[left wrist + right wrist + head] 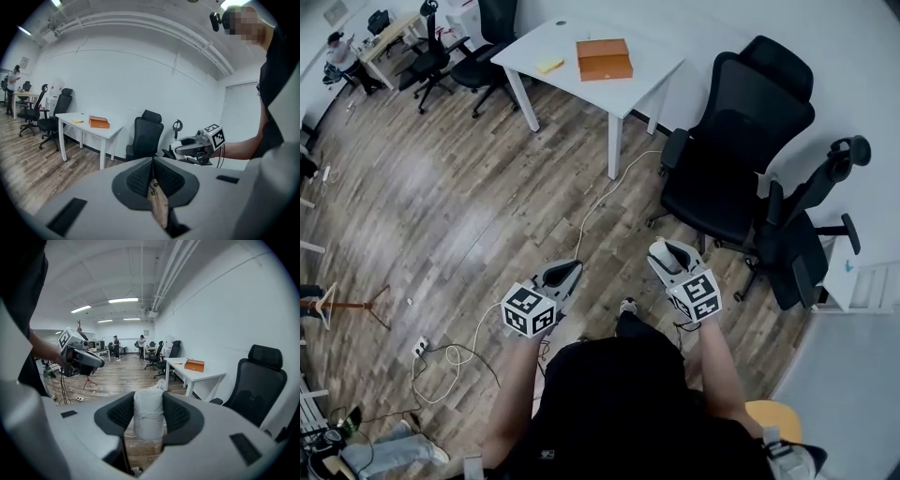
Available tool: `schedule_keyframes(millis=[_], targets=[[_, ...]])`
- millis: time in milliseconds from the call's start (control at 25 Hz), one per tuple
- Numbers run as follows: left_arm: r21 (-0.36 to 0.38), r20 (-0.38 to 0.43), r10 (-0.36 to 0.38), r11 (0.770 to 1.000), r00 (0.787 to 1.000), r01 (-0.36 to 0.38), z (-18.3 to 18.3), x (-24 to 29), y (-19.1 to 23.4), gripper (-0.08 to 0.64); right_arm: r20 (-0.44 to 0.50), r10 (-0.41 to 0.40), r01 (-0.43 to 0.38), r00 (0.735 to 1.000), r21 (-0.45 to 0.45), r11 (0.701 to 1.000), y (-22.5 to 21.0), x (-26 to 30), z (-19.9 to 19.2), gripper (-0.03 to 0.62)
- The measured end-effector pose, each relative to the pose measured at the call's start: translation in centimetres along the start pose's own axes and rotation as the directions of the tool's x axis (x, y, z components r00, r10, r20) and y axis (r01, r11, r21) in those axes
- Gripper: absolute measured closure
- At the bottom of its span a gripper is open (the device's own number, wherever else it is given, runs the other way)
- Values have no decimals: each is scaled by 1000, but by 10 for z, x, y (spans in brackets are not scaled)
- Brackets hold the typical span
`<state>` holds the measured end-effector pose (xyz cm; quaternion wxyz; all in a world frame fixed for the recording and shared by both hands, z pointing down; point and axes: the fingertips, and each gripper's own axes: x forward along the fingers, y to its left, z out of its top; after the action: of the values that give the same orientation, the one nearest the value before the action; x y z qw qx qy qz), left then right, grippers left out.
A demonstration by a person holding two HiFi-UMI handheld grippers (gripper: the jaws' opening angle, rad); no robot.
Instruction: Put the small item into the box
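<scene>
Right gripper (664,253): jaws pinching the small item (148,416), a white wrapped bundle standing upright between the pads.
Left gripper (152,164): jaws pressed together, nothing between them.
Box (604,59): orange, on the far white counter (534,42), just right of a yellow pad (550,66) (well apart from both grippers).
Black office chair (736,141): right of the counter.
Floor (459,216): wood planks.
</scene>
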<state>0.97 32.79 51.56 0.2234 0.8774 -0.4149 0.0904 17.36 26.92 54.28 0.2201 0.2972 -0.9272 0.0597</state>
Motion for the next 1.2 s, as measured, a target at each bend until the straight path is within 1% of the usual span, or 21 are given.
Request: schedule_keyframes(millis=[240,440,560,880,1040,1200], targets=[[-26,19,67,997,998,-66,19,32,16,546,-4,34,-34,999,1,999,-49,9,-1,422],[-43,29,116,993,993,-114,30,54,28,546,-14,70,-70,997,-4,998,-77,22,-2,422],[-48,41,132,990,990,-130,38,68,30,546,-12,94,-94,995,-14,995,-91,28,1,422],[-49,35,126,991,991,-124,47,91,41,546,-4,108,-108,994,-14,994,-113,49,10,422],[-62,31,120,991,992,-117,51,99,59,546,-6,96,-96,995,-15,995,-122,62,18,422],[-61,33,96,994,995,-94,65,110,86,546,-6,77,-77,997,-15,997,-133,85,32,422]])
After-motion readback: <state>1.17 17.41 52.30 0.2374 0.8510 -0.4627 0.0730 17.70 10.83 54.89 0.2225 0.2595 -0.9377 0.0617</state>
